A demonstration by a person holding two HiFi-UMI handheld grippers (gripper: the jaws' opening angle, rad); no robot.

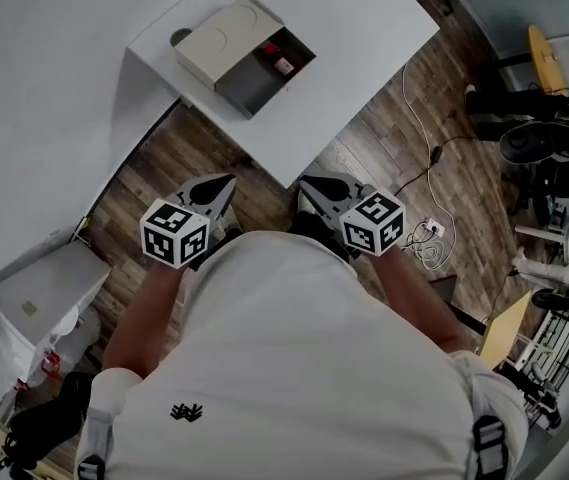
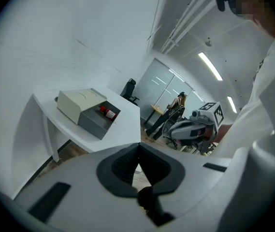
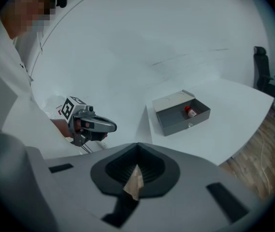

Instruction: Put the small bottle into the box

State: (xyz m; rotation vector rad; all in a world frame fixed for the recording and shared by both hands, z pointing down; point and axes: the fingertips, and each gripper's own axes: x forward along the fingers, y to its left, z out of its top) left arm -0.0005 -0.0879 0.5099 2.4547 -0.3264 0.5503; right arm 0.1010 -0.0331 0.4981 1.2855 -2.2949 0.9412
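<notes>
The small bottle (image 1: 282, 64), red-capped, lies inside the grey drawer of the box (image 1: 247, 84), which is pulled out of its beige sleeve (image 1: 222, 40) on the white table (image 1: 364, 28). The left gripper view shows the bottle (image 2: 107, 112) in the drawer (image 2: 94, 122); so does the right gripper view, with the bottle (image 3: 190, 111) in the drawer (image 3: 178, 121). Both grippers are held close to the person's chest, well short of the table. My left gripper (image 1: 222, 184) is shut and empty, its jaws meeting (image 2: 138, 150). My right gripper (image 1: 312, 185) is shut and empty too (image 3: 137, 150).
The table's near corner (image 1: 286, 176) juts toward me over a wood floor. Cables and a power strip (image 1: 426, 230) lie at the right. White bags and a box (image 1: 34, 308) sit at the left. Chairs and equipment (image 1: 549, 148) crowd the far right.
</notes>
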